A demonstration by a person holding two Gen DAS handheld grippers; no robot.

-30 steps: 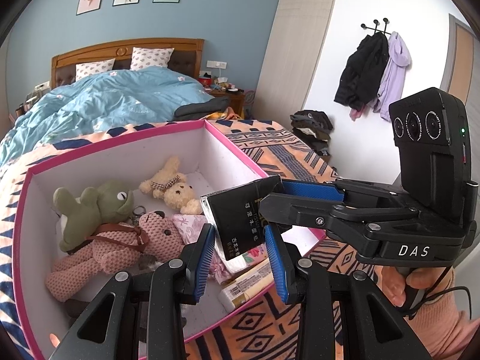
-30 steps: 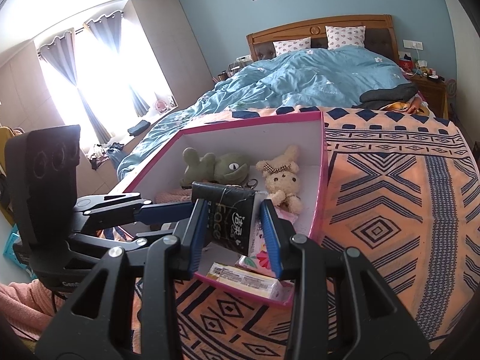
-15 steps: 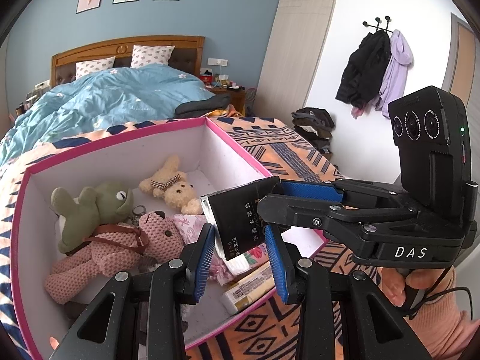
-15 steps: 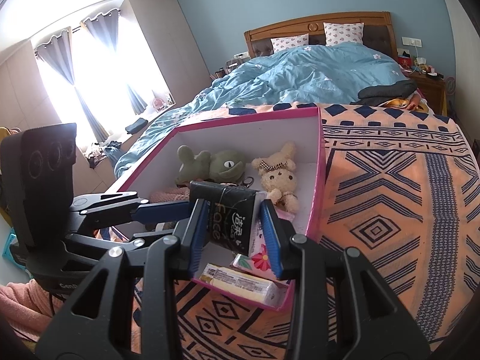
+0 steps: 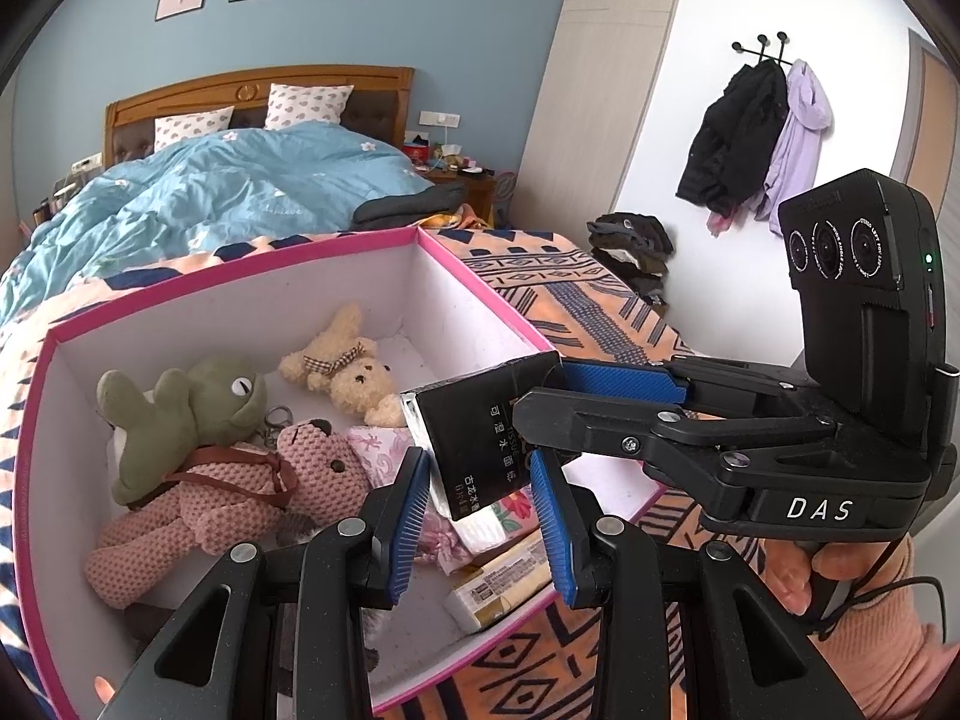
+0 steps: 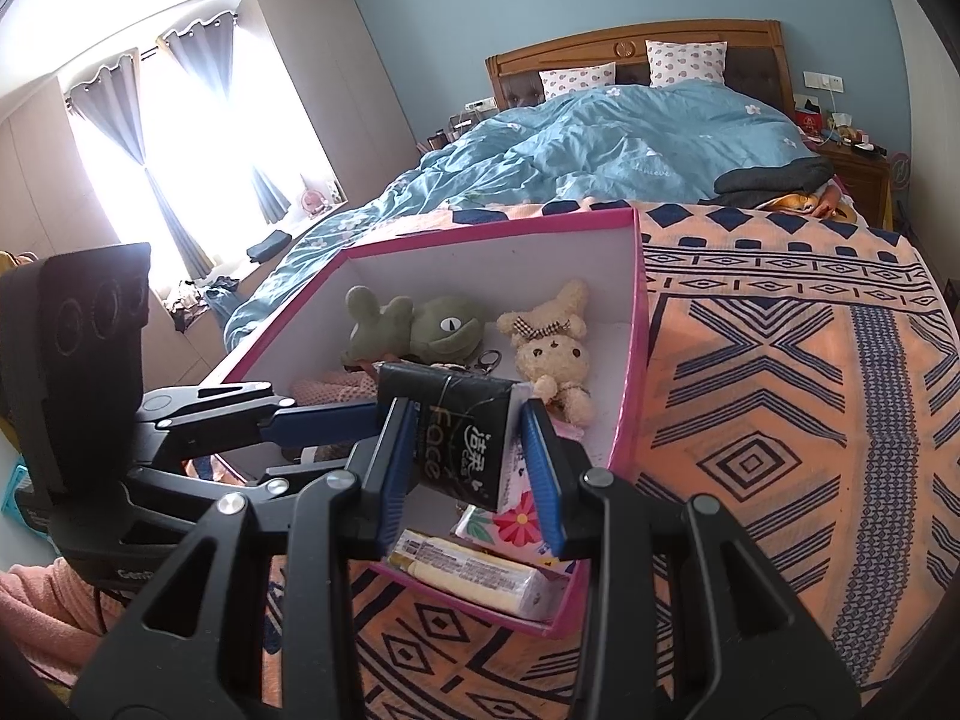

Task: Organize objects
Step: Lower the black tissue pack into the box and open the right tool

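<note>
Holding black tissue pack [image 6: 459, 441] over pink box [image 6: 639, 324]: right gripper [image 6: 474, 462] clamped across soft, light, squashable sides; left gripper [image 5: 480, 510] together, empty.

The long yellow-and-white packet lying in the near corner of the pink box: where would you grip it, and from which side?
Grip the yellow-and-white packet across its short width, near mid-length, coming from above. It lies flat with its long side along the near wall of the pink box, so that wall blocks a level approach, and the floral pack crowds its far side.
</note>
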